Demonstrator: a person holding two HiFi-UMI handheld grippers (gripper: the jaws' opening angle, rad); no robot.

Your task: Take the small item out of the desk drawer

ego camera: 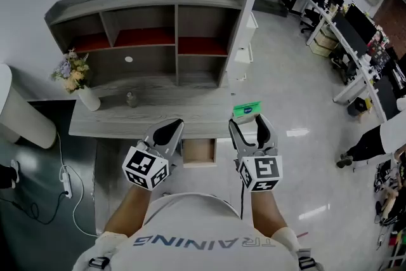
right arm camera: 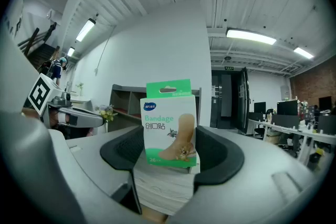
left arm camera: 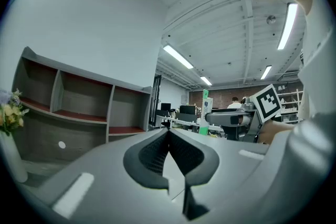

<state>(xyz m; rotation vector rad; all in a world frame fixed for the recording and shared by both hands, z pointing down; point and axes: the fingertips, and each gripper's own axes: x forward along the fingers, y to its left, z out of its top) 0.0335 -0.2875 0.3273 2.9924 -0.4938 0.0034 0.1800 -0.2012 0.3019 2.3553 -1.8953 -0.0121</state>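
A green and white bandage box (ego camera: 246, 110) stands upright between the jaws of my right gripper (ego camera: 248, 122), which is shut on it above the desk's front right edge. In the right gripper view the box (right arm camera: 169, 124) fills the gap between the two black pads. Below the grey wooden desk (ego camera: 114, 120) a small drawer (ego camera: 198, 164) stands pulled out, its wooden inside bare. My left gripper (ego camera: 172, 126) hovers at the desk's front edge just left of the drawer. Its pads (left arm camera: 157, 152) meet with nothing between them.
A grey hutch with red-lined shelves (ego camera: 152, 35) stands on the desk's back. A vase of flowers (ego camera: 77, 79) and a small bottle (ego camera: 130, 99) are on the desk. A power strip (ego camera: 65, 176) lies on the floor at left. Office desks (ego camera: 355, 41) and a person (ego camera: 380, 139) are at right.
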